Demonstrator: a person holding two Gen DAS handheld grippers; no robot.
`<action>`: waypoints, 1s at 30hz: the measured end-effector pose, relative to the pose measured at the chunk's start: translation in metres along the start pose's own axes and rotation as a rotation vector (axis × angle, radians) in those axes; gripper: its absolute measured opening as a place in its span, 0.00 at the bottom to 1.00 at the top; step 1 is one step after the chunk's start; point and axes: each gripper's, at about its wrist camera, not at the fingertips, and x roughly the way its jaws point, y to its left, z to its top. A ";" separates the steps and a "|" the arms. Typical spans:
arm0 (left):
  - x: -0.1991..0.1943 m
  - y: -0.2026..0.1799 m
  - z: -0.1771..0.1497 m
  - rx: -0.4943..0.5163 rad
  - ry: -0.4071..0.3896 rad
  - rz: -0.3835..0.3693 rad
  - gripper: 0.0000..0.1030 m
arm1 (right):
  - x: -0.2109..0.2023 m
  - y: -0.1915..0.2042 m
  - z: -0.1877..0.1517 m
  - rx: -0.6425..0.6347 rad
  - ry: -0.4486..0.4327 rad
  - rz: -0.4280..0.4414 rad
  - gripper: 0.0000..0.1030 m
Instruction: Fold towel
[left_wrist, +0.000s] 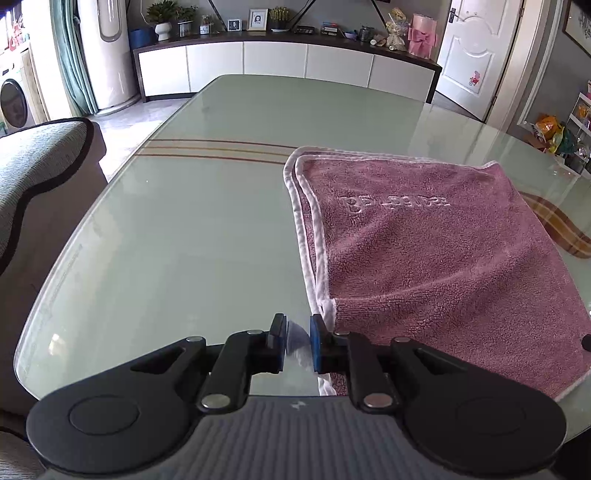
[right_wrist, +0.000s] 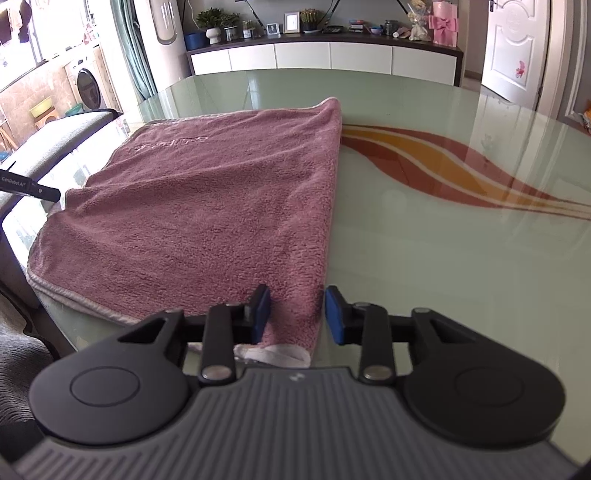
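Observation:
A pink towel (left_wrist: 424, 251) with white trim lies folded in layers on the glass table (left_wrist: 192, 229). It also shows in the right wrist view (right_wrist: 207, 221). My left gripper (left_wrist: 298, 341) is open by a small gap and empty, just left of the towel's near left corner. My right gripper (right_wrist: 297, 314) is open, its fingers either side of the towel's near right corner, above the cloth. The left gripper's tip (right_wrist: 40, 192) shows at the towel's left edge in the right wrist view.
The green glass table (right_wrist: 443, 240) has an orange and red swirl pattern right of the towel. A grey sofa (left_wrist: 33, 177) stands left of the table. A white sideboard (left_wrist: 288, 62) with ornaments and a white door (left_wrist: 472, 51) are behind.

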 end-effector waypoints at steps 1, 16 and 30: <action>0.000 0.000 0.001 0.003 -0.002 0.000 0.16 | 0.000 0.001 0.000 -0.004 0.001 0.001 0.19; 0.004 -0.008 0.015 0.014 -0.026 -0.008 0.17 | 0.000 0.002 0.003 -0.016 0.013 0.017 0.17; 0.011 -0.011 0.019 0.020 -0.019 -0.014 0.21 | 0.001 0.001 0.003 -0.013 0.019 0.019 0.17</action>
